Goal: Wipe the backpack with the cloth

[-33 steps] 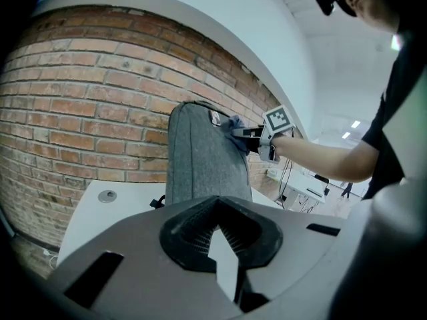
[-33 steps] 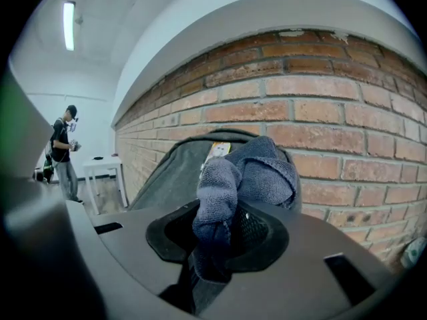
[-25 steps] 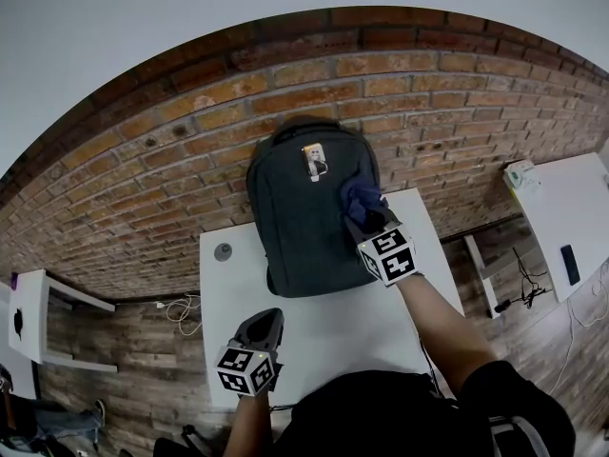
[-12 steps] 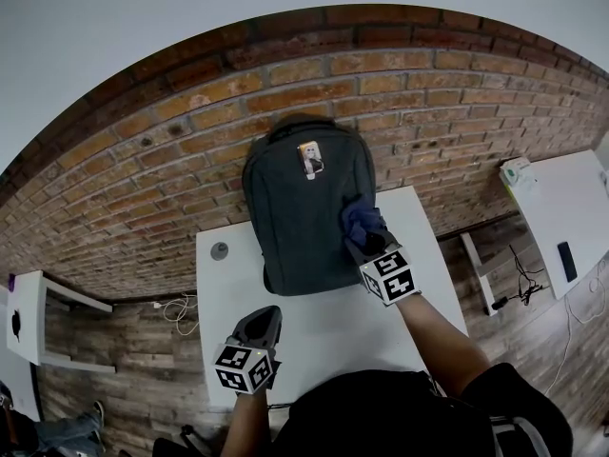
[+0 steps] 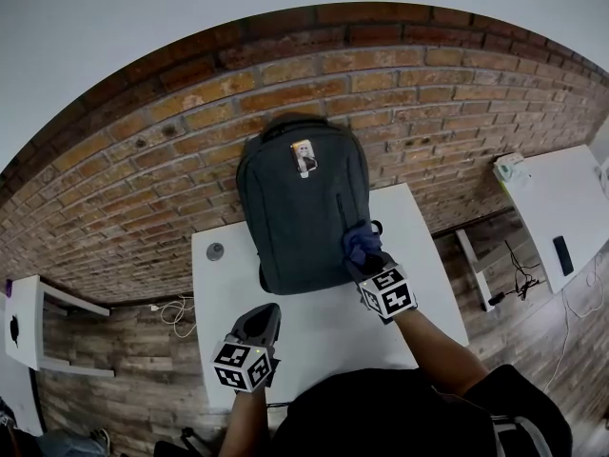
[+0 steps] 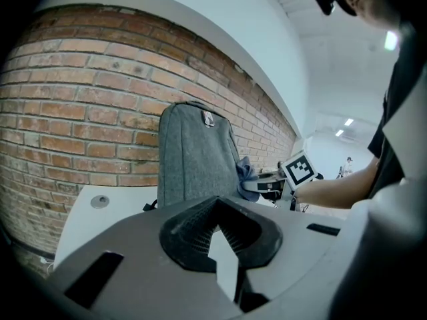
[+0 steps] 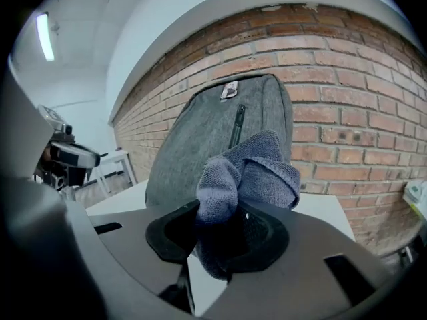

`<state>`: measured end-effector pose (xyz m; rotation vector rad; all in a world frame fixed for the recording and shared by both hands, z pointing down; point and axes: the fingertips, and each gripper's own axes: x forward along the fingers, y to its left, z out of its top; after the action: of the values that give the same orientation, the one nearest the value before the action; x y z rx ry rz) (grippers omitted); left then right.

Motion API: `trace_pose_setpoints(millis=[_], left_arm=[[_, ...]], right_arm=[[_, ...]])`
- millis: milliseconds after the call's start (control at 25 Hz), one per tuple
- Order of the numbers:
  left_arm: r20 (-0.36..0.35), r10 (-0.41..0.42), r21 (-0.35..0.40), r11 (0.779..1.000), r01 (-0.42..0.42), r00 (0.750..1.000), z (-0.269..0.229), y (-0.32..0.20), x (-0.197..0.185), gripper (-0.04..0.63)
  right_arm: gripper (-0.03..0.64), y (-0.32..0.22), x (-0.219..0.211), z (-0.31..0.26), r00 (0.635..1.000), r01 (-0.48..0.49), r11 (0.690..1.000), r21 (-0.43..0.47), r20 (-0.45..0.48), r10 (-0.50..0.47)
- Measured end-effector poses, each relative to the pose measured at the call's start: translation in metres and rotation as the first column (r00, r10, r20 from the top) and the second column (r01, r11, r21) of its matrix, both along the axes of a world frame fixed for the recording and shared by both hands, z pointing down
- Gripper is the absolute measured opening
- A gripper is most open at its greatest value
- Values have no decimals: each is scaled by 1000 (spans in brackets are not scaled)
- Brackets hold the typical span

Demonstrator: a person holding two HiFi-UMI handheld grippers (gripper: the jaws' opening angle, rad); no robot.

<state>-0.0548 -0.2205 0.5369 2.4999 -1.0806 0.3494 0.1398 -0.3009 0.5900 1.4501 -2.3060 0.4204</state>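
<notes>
The right tool (image 5: 367, 258), clamped on the cloth (image 5: 358, 240), is held at the lower right corner of the upright backpack (image 5: 300, 208), whose length rises beyond it.

No readable text or numbers, pale tag (image 5: 304, 157) on backpack (image 5: 300, 222) too small to read

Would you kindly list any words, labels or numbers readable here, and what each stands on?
No text can be read in any view.
Tag on the backpack: print too small to read.
Marker cubes: black-and-white square patterns only, no words.
</notes>
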Motion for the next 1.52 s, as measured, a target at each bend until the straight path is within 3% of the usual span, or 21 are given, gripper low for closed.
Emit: trace_pose_setpoints(millis=[400, 680, 1120, 1520], left_arm=[[-4, 14, 9, 1000, -14, 1000, -2, 0, 0, -3], [-7, 13, 8, 1000, -13, 1000, -2, 1, -3, -3], [-19, -3, 2, 1000, 3, 1000, 2, 0, -8, -3], [-23, -26, -18, 999, 26, 999, 8, 2, -16, -3]], right_arm=[[101, 35, -3, 71, 1000, -4, 986, -166, -6, 3], [101, 60, -24, 104, 997, 62, 963, -263, -32, -73], [101, 25, -49, 28, 995, 102, 990, -96, 12, -101], [101, 1, -60, -24, 990, 141, 990, -3, -12, -141]])
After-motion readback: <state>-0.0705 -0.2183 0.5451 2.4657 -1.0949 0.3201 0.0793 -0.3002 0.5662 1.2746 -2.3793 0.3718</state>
